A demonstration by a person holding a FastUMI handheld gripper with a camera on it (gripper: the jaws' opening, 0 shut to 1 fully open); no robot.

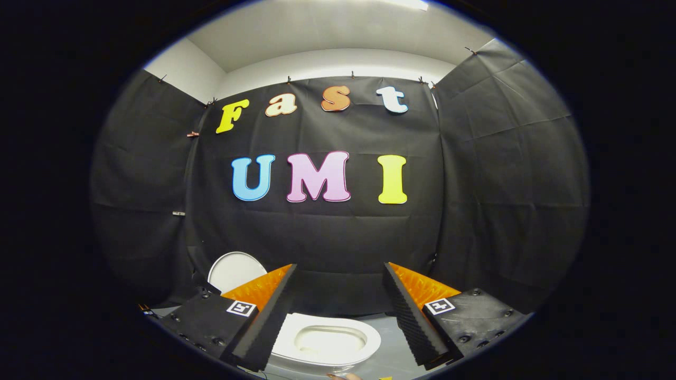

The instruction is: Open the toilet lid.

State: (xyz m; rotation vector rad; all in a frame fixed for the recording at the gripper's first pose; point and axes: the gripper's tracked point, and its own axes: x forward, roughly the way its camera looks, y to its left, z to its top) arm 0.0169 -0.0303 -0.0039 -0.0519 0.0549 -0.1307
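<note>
Much of the toilet point(327, 342) is cut off from me: I see its seat ring and bowl opening between my two fingers, low down and close, but the left part of the ring runs behind my left finger and the near rim slips out of sight below. The toilet lid point(232, 270) shows as a smooth, rounded white panel beyond my left finger, standing up against the black cloth wall point(507, 174); its lower part is hidden behind that finger, so I cannot make out the hinge or where it meets the seat. My gripper point(340, 303) is spread wide and holds nothing, its two fingers well apart with the seat ring lying in the gap. The inner faces of the fingers are ridged, like a fine sawtooth pad, and each finger body carries a small square marker. The seat is glossy, oval and thick-rimmed, the bowl inside it a paler hollow. The floor point(391, 353) around it is a plain, slightly shiny grey. The cloth hangs in creased panels, pinned along the top by small clips.
</note>
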